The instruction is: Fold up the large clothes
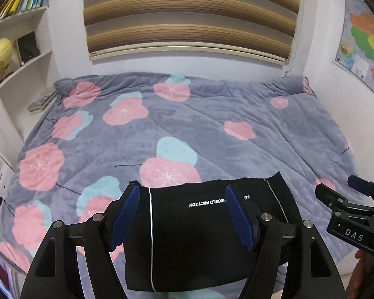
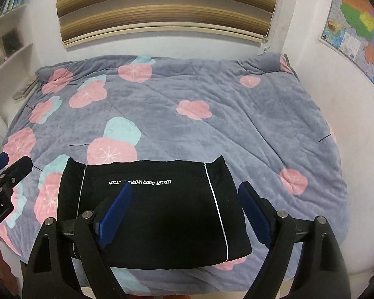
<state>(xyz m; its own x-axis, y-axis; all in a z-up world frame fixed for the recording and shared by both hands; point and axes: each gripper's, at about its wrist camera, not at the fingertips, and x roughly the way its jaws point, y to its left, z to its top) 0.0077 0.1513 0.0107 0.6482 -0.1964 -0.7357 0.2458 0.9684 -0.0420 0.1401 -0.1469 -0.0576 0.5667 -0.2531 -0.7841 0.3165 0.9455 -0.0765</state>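
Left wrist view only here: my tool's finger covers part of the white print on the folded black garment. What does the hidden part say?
Observer: The right wrist view shows the start: "LUXURY DOOR" on the folded black garment.
Operator: Is its near right corner flat on the bed?
Observer: Yes, it lies flat on the grey floral quilt, and the white piping runs to the near edge.
Operator: Is the right tool holding anything?
Observer: No, the right tool stands open over the garment, gripping nothing.

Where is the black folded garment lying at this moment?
The black folded garment lies flat on the flowered grey blanket, at the bed's near edge. In both wrist views it sits just beyond the open left gripper and right gripper.
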